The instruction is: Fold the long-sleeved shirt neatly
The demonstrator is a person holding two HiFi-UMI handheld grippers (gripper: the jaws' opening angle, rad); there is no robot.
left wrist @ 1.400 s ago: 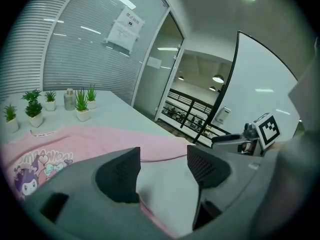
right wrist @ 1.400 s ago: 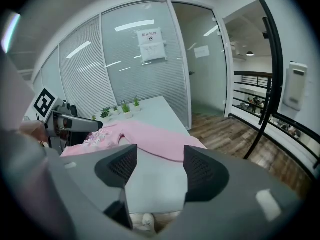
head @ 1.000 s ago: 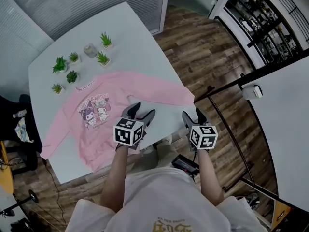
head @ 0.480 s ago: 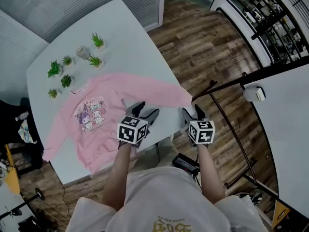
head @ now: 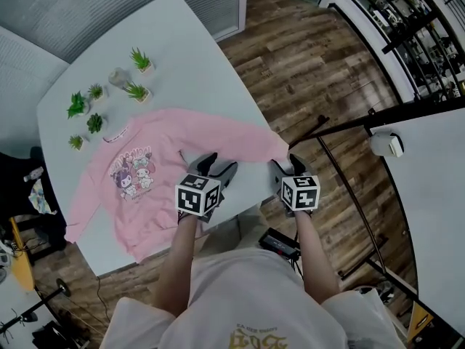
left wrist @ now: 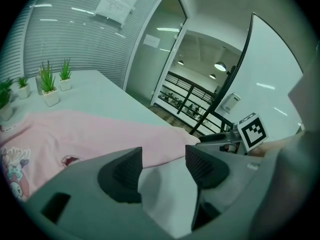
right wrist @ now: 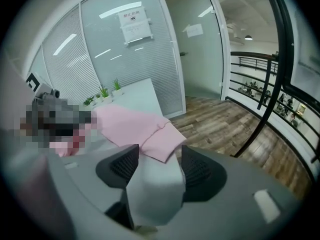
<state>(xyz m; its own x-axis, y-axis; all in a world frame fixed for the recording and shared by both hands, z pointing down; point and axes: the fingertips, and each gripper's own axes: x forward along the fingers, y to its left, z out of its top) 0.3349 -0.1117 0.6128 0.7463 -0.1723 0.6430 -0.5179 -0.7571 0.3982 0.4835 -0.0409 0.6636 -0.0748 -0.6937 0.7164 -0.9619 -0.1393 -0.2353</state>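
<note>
A pink long-sleeved shirt [head: 174,133] lies spread flat on the white table [head: 189,49], cartoon print up. One sleeve runs to the table's right edge and ends in a cuff [head: 277,149]. My left gripper [head: 216,169] hovers open over bare table just below that sleeve [left wrist: 100,131]. Its jaws have just been closing a little, and only tabletop shows between them [left wrist: 164,158]. My right gripper [head: 289,164] is open at the table's corner. The cuff [right wrist: 162,143] lies just beyond its fingertips [right wrist: 159,156], not between them.
Several small potted plants [head: 136,91] and a glass jar [head: 118,77] stand beyond the shirt's collar. The table's edge drops to wood floor [head: 305,71] on the right, where a black railing [head: 341,122] runs. A dark chair [head: 18,187] stands at the left.
Both grippers have sunk and moved forward toward the sleeve. The right one now reaches the table corner by the cuff.
</note>
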